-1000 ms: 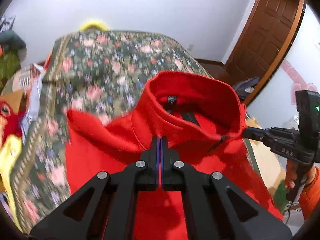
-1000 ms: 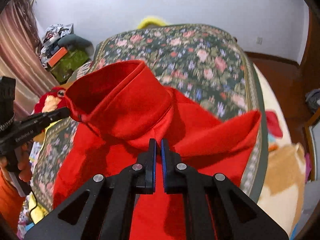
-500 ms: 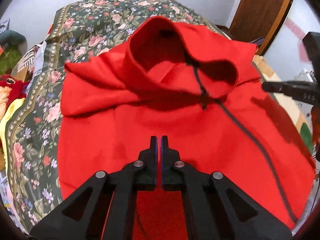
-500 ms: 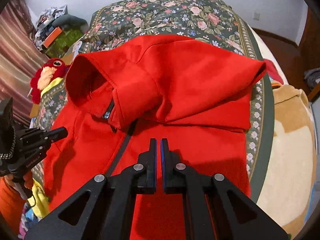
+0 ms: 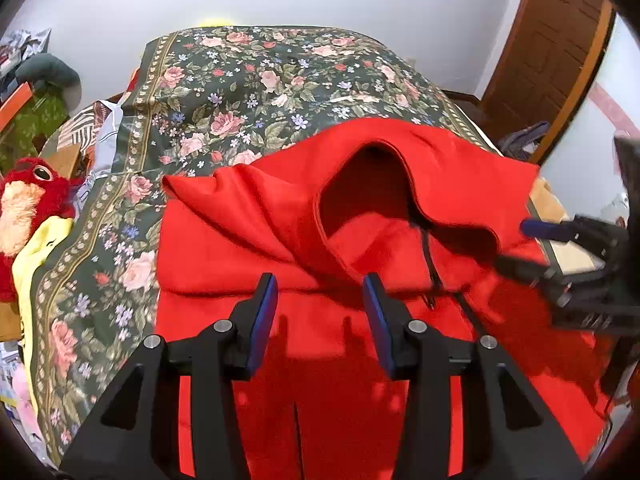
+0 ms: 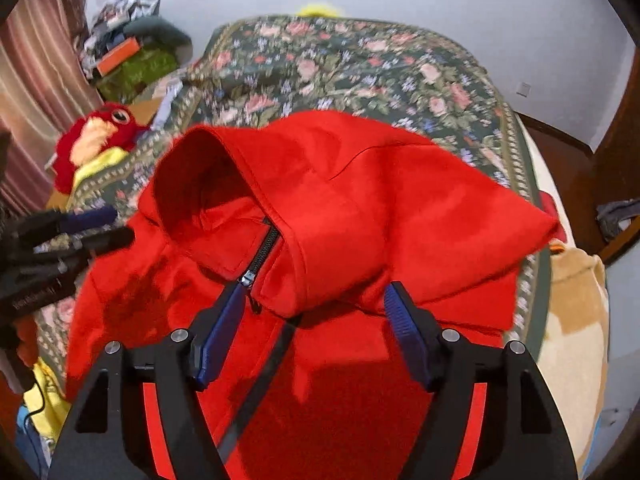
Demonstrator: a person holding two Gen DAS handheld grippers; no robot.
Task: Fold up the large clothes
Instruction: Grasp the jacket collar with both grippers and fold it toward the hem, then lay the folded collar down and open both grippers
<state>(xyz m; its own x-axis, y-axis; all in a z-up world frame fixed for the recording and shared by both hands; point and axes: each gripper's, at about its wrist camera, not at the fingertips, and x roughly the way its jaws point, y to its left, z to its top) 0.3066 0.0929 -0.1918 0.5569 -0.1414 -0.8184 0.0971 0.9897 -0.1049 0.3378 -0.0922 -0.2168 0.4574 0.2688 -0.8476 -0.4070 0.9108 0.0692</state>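
Note:
A red zip-up jacket [image 5: 340, 320] lies on the floral bedspread [image 5: 240, 80], its upper part with the collar [image 5: 368, 184] folded down over the body. My left gripper [image 5: 320, 308] is open and empty, hovering over the jacket just below the fold. My right gripper [image 6: 316, 320] is open and empty above the zipper [image 6: 260, 256] and the folded edge. Each gripper shows in the other's view, the right one [image 5: 560, 248] at the jacket's right side and the left one [image 6: 80, 232] at its left side.
A red plush toy [image 5: 24, 208] and yellow fabric [image 5: 36, 248] lie left of the bed. Piled clutter [image 6: 132, 48] stands at the far left by a curtain. A wooden door [image 5: 552, 48] is at the right. A tan cushion [image 6: 576, 320] lies beside the bed's right edge.
Both grippers, shut on the jacket's upper part one second ago, brought it down over the body, then opened and let go. Both have drawn back slightly.

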